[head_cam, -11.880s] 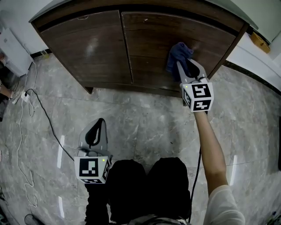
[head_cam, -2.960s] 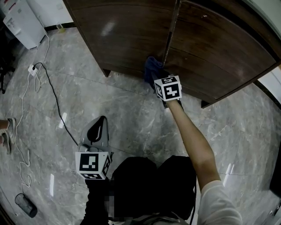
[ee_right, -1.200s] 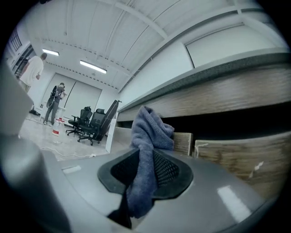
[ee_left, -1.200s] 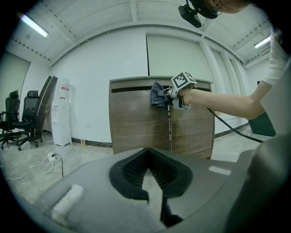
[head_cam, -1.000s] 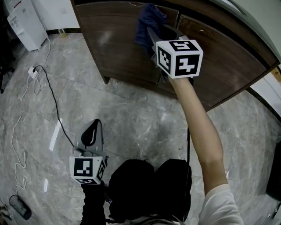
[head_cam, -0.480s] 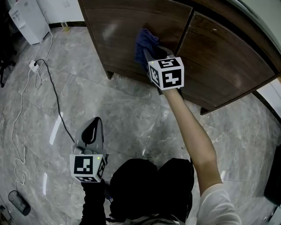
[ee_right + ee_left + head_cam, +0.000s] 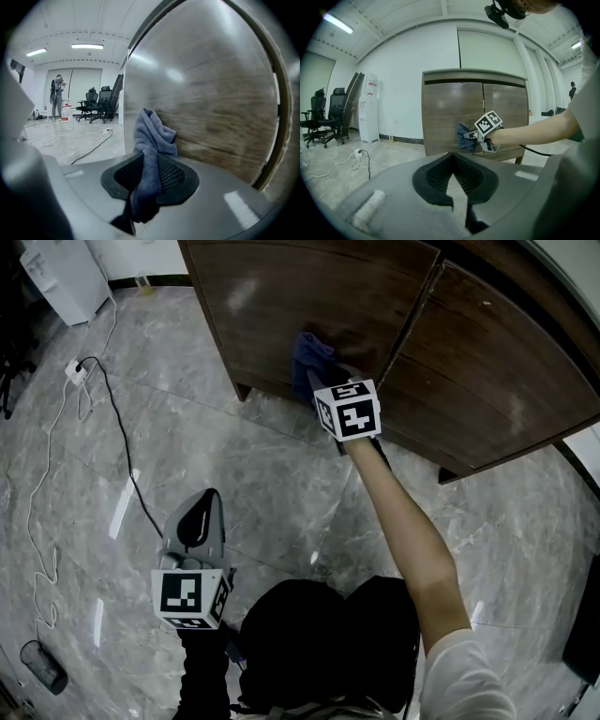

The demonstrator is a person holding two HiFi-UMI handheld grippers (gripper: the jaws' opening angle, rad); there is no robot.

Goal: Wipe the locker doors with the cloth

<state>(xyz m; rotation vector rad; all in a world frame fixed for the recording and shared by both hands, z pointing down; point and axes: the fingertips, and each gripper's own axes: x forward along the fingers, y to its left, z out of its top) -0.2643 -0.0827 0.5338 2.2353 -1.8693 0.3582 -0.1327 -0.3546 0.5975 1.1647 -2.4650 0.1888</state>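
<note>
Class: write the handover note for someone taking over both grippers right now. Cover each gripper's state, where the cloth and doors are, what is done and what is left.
Right gripper: shut on the blue cloth, pressing it against the left door, low down near the seam.
Left gripper: shut, empty, held low over the floor.
Done: the door surfaces do not show how much has been wiped.
Left: probably finish the left door, then check the right door.

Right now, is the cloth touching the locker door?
Touching. The right gripper view shows the cloth's bunched top folds pressed against the wooden locker door, with no gap between them.
</note>
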